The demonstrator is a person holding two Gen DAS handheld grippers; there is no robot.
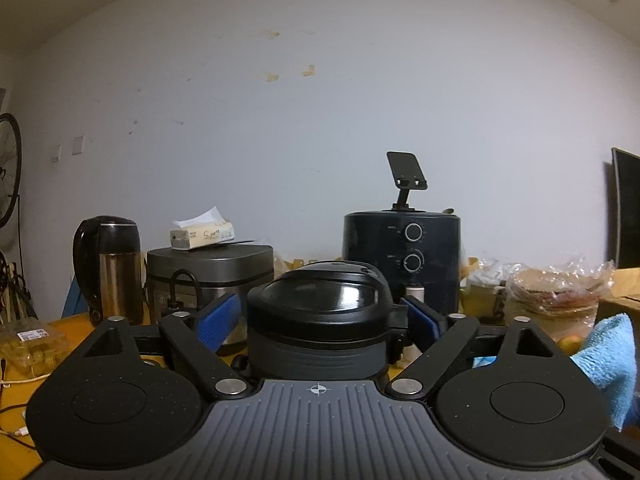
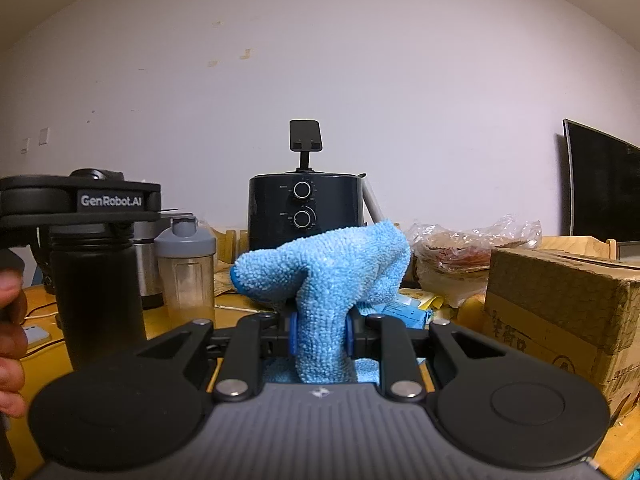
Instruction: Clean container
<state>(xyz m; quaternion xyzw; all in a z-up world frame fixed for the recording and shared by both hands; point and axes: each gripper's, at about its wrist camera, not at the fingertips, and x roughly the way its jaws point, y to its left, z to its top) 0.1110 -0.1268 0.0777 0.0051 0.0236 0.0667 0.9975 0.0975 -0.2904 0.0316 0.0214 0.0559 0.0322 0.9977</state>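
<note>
A black insulated container (image 1: 316,344) with a black flip lid stands upright on the yellow wooden table (image 2: 40,364). My left gripper (image 1: 321,308) points level around its top, and the blue pads (image 1: 220,320) flank the lid with a thin gap on each side. The right wrist view shows the container (image 2: 100,292) at the left with the left gripper (image 2: 92,216) at lid height. A person's hand (image 2: 10,320) is at that view's left edge. My right gripper (image 2: 320,334) is shut on a light blue cloth (image 2: 324,272), which bunches above the pads. The cloth (image 1: 608,352) also shows at the right edge of the left wrist view.
Behind the container stand a dark air fryer (image 1: 402,256) with a phone stand on top, a rice cooker (image 1: 212,272), a kettle (image 1: 108,268) and a clear shaker bottle (image 2: 186,268). To the right are a cardboard box (image 2: 560,312), bagged food (image 2: 460,256) and a monitor (image 2: 604,184).
</note>
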